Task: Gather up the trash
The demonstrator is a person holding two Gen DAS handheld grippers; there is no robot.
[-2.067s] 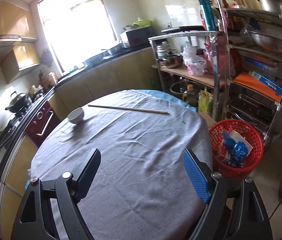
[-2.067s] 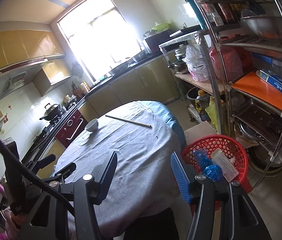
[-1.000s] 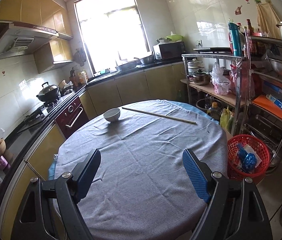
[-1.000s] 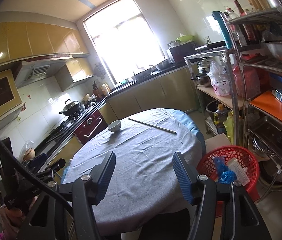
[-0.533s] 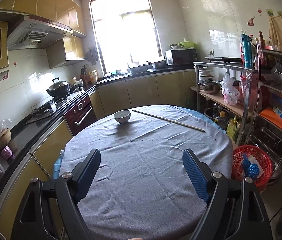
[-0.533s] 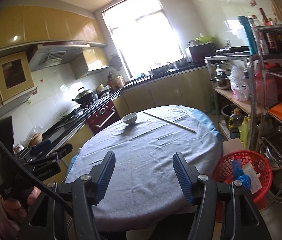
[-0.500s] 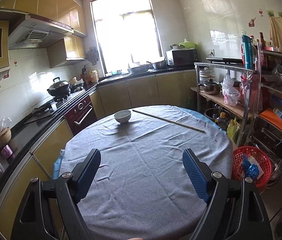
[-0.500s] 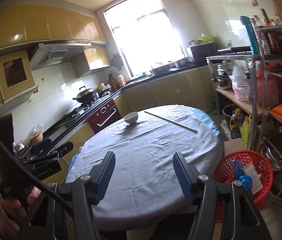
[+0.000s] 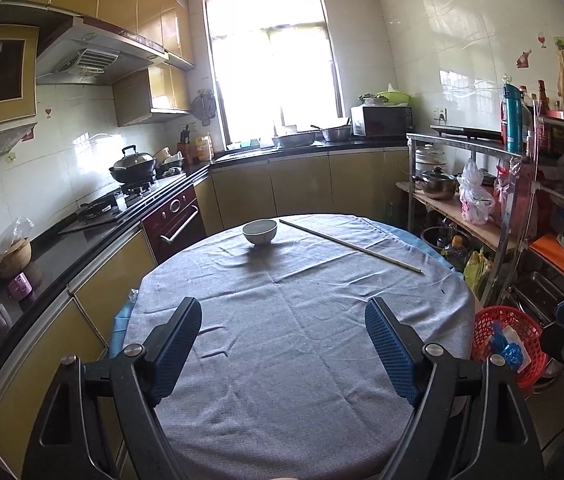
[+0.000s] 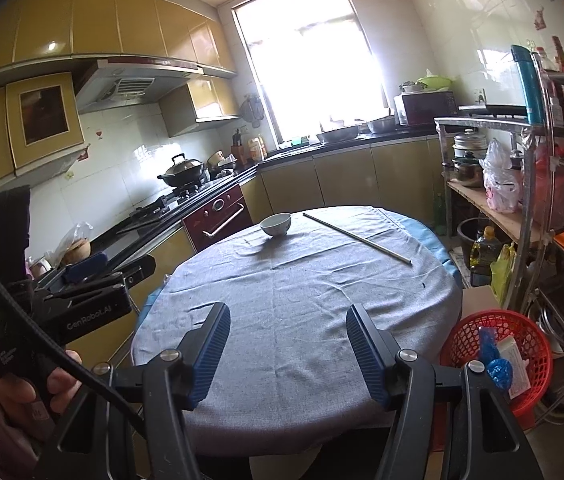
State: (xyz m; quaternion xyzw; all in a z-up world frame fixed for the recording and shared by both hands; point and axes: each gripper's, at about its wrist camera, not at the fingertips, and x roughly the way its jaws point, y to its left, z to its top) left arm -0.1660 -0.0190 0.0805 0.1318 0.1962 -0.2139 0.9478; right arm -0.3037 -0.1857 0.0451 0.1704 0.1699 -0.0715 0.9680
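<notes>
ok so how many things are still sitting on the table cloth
2: a white bowl at the far side toward the stove, and a long thin stick lying to its right, slanting toward the shelf rack. The near edge is hidden behind the tongs.

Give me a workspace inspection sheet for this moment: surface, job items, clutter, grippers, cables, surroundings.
Surface: round table under grey cloth, creased.
Job's things: red basket on the floor right of the table, blue wrapper and white packet inside.
Clutter: white bowl and chopsticks at the far side.
Grippers: left gripper and right gripper open, empty.
Cables: black cable past the left hand.
Surroundings: stove, wok, metal rack.
</notes>
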